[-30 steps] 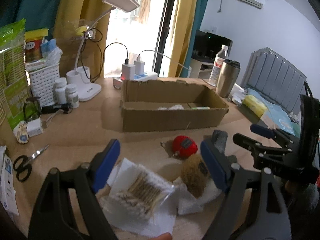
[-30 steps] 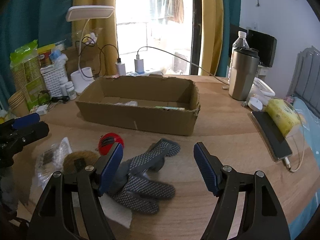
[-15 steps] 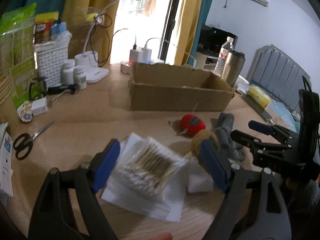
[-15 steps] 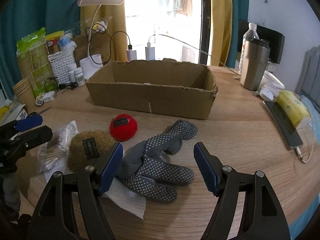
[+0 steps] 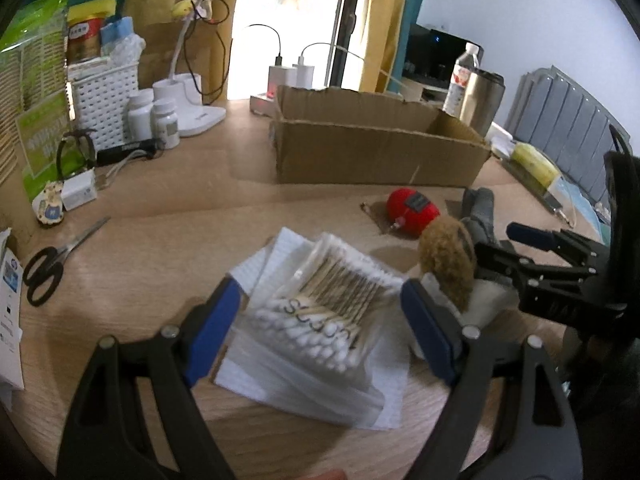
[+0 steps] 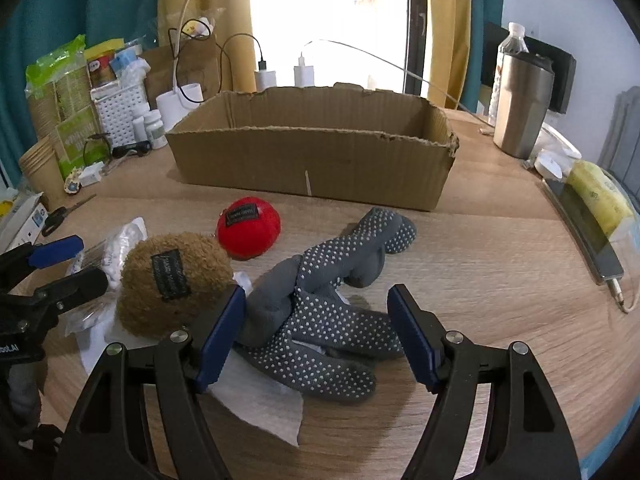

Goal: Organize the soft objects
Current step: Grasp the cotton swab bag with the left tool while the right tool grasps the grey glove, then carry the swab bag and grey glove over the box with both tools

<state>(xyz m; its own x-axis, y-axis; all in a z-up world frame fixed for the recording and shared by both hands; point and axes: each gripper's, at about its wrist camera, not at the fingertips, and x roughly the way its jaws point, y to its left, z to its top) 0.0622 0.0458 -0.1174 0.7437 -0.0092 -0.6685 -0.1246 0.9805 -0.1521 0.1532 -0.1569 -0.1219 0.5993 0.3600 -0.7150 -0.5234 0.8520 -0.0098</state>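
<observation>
My left gripper (image 5: 320, 330) is open, its blue pads on either side of a clear bag of cotton swabs (image 5: 328, 312) lying on white tissue sheets (image 5: 280, 376), without pressing it. My right gripper (image 6: 318, 336) is open over grey dotted gloves (image 6: 320, 304). A brown plush ball (image 6: 174, 282) and a red plush ball (image 6: 248, 228) lie just left of the gloves. Behind them stands an open cardboard box (image 6: 312, 160). The right gripper also shows at the right of the left wrist view (image 5: 560, 264).
Black scissors (image 5: 44, 268) lie at the left. A white basket (image 5: 102, 100), pill bottles (image 5: 154, 118), a desk lamp base (image 5: 196, 114) and chargers stand at the back. A steel tumbler (image 6: 524, 116), a phone (image 6: 588, 228) and a yellow pack (image 6: 600, 196) are at the right.
Both grippers have come down and closer to the table. The swab bag and the gloves now appear larger between the open pads. Nothing on the table has moved.
</observation>
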